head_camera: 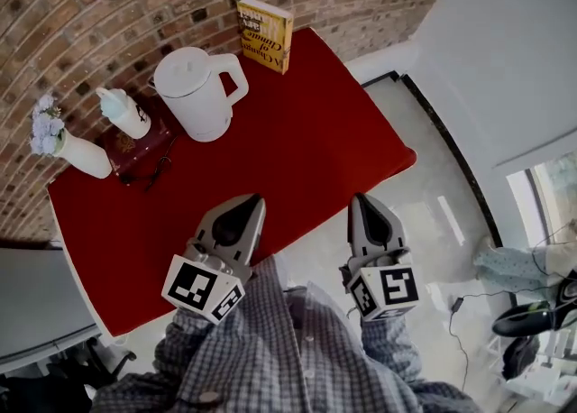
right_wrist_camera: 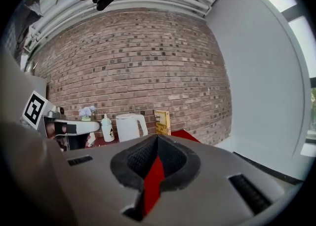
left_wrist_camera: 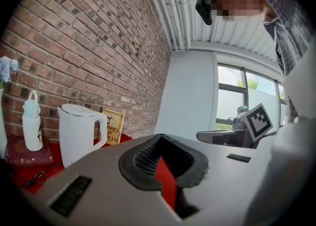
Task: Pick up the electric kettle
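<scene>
Backdrop: a brick wall [head_camera: 108, 5] rises behind a red table [head_camera: 306, 150], with pale floor off to the right.
Head view, table: the white electric kettle [head_camera: 194, 91] stands upright on the far side near the wall, lid shut and handle turned right. A yellow book [head_camera: 266, 34] stands just right of it and farther back. A white bottle [head_camera: 123, 112] sits on a dark red box [head_camera: 144, 148] just to its left, and a white vase [head_camera: 79, 154] of pale flowers is at the far left.
Head view, grippers: the left gripper [head_camera: 245, 208] and right gripper [head_camera: 362, 208] are side by side at the table's near edge, both aimed at the wall.
Left gripper view: the jaws are closed together with nothing between them. The kettle [left_wrist_camera: 79, 133] is ahead and to the left, its handle facing the book [left_wrist_camera: 112, 127].
Right gripper view: the jaws are pressed shut and empty. The kettle [right_wrist_camera: 129, 127] looks small, ahead and slightly left, beyond the left gripper [right_wrist_camera: 74, 127].
Kettle against grippers: it is far from both and left of both, well apart and untouched. It lies closer to the left gripper's line.
Risk: closed jaws arriving at the handle would probably push the kettle instead of gripping it, shoving it into the bottle or the book. A grip on the smooth handle alone may let the body swing or tilt.
</scene>
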Demonstrator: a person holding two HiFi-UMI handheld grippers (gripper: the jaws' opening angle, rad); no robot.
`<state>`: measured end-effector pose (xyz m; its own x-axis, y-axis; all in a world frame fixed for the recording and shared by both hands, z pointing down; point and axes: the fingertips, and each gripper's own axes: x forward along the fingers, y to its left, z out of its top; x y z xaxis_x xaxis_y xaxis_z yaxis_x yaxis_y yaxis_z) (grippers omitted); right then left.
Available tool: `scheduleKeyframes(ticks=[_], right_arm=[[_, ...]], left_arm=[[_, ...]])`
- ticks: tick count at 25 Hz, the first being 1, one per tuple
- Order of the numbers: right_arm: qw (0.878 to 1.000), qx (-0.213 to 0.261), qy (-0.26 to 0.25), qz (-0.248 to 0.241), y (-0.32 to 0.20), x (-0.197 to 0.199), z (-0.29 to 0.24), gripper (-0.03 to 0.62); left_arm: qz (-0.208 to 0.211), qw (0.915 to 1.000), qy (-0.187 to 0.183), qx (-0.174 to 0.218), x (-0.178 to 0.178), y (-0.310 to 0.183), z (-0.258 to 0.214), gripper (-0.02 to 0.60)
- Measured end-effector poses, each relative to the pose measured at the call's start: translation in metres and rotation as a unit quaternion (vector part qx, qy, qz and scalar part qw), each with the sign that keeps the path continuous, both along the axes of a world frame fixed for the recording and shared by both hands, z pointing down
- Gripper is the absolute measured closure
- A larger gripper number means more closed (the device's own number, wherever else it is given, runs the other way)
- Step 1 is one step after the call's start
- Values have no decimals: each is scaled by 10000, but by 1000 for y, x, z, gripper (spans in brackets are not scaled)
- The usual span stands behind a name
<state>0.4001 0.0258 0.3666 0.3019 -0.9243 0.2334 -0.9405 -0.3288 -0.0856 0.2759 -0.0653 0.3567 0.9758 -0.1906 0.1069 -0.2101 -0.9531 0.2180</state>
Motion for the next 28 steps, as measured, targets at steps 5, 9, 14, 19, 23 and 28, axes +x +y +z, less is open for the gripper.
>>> scheduleKeyframes(ticks=[5, 9, 14, 19, 23, 28], right_arm=[[9995, -59, 141, -260, -40, 0, -2, 588], [9994, -103, 168, -268, -68, 7, -3, 588], [9980, -403, 221, -441, -99, 7, 13, 588], [9947, -613, 288, -768, -135, -5, 26, 588], [9908, -851, 445, -950, -160, -11, 37, 586], [9865, -906, 518, -1259, -200, -19, 48, 501]], left_arm=[[-184, 9998, 4, -74, 2, -31, 3, 581], [-283, 9996, 22, -76, 5, -57, 5, 581], [-284, 9995, 94, -46, 6, -76, 9, 581], [-492, 9986, 103, -138, -6, -99, 18, 581], [-814, 9964, 39, -228, -24, -115, 25, 580], [-1191, 9922, -78, -345, -47, -124, 31, 580]])
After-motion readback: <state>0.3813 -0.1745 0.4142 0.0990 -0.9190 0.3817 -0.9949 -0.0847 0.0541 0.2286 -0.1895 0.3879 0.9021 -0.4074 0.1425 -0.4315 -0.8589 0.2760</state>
